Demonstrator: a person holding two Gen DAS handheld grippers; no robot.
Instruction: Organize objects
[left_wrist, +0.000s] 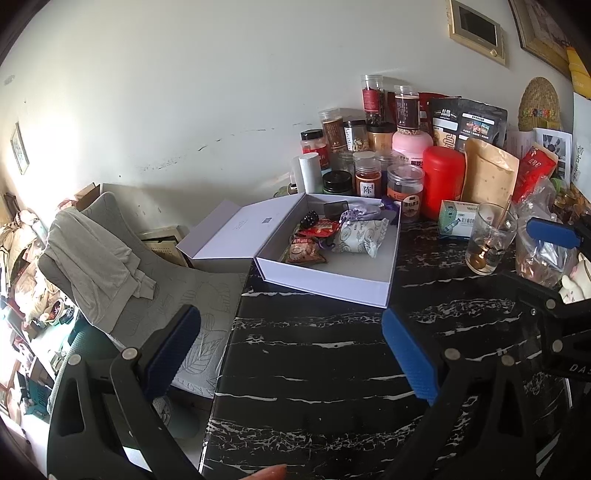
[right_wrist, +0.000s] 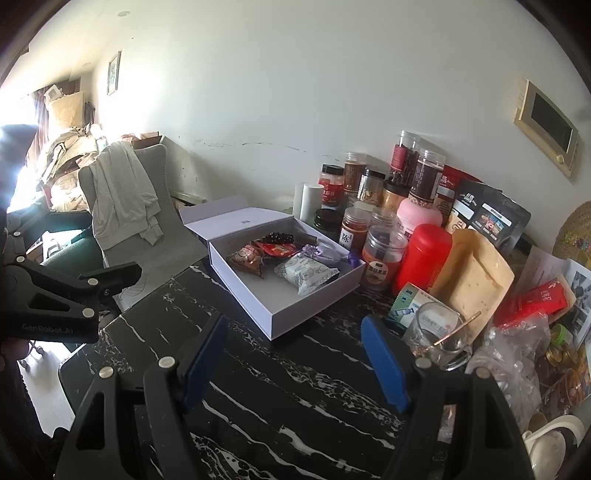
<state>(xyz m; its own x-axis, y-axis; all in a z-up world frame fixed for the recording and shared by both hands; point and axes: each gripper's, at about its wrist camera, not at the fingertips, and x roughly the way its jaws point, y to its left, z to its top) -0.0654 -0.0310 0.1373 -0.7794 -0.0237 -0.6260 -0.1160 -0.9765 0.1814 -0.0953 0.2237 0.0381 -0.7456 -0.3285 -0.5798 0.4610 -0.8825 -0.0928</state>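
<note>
An open white box (left_wrist: 328, 282) (right_wrist: 295, 314) sits on the black marble table (left_wrist: 314, 369) (right_wrist: 277, 398), its lid folded out to the left. Inside lie several snack packets, among them a pale patterned one (left_wrist: 360, 236) (right_wrist: 304, 273) and a red one (left_wrist: 319, 230) (right_wrist: 277, 249). My left gripper (left_wrist: 291, 347) is open and empty, hovering above the table short of the box. My right gripper (right_wrist: 295, 354) is open and empty, near the box's front corner. The right gripper's blue finger (left_wrist: 550, 230) shows at the right edge of the left wrist view.
Jars, a red canister (left_wrist: 441, 181) (right_wrist: 423, 258) and pouches crowd the wall behind the box. A glass with a spoon (left_wrist: 489, 238) (right_wrist: 439, 332) and a small green-white carton (left_wrist: 456, 218) stand right of it. A grey chair with draped cloth (left_wrist: 96, 258) (right_wrist: 125, 192) stands left.
</note>
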